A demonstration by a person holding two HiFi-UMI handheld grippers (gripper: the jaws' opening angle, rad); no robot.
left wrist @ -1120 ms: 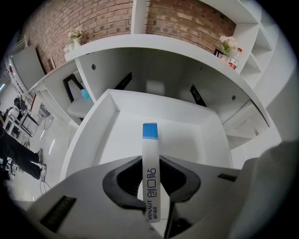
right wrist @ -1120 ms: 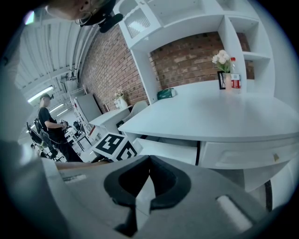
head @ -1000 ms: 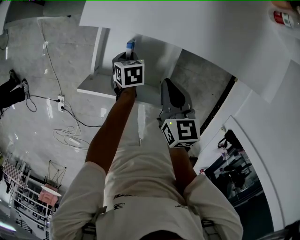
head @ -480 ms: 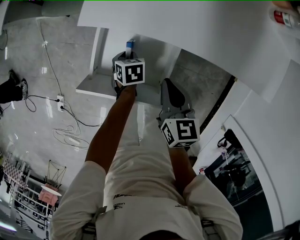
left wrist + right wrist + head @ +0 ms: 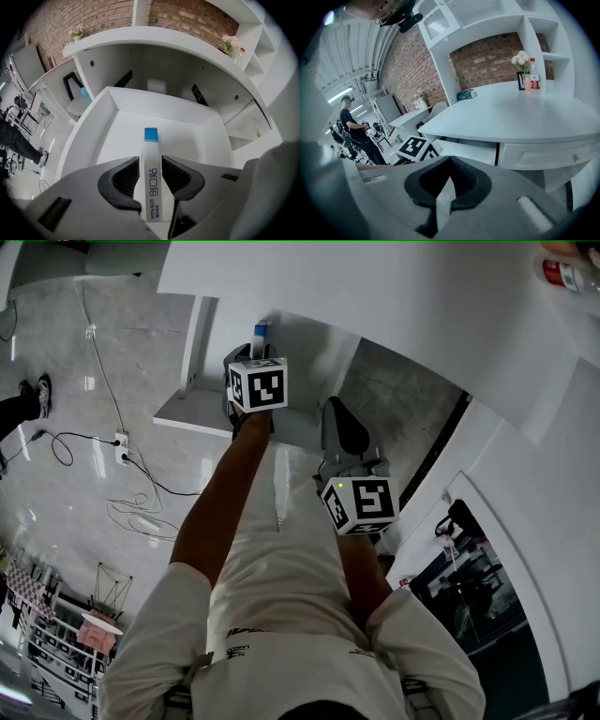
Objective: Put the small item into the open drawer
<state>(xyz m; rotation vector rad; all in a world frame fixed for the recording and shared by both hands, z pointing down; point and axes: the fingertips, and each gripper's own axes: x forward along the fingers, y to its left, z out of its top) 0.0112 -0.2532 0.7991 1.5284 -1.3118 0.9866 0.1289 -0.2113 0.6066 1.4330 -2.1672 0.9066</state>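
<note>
Jaws of the left gripper [image 5: 151, 164] are opening around the slim white box [image 5: 152, 197], which stands between them over the open drawer [image 5: 93, 136]. Its long axis runs along the jaws, blue end toward the drawer's back wall. The right gripper [image 5: 446, 187], closed and empty, is farther off.

A white desk [image 5: 525, 117] carries on its top 1 bunch of pale flowers [image 5: 520, 60], 1 bottle [image 5: 534, 79] with a red label just beside them, and 1 dark green thing [image 5: 465, 94] well apart from both. Under the top, 1 white drawer [image 5: 89, 140] stands pulled out. On the grey floor [image 5: 56, 493] lie thin cables [image 5: 141, 512] and 1 white socket block [image 5: 121, 440].
</note>
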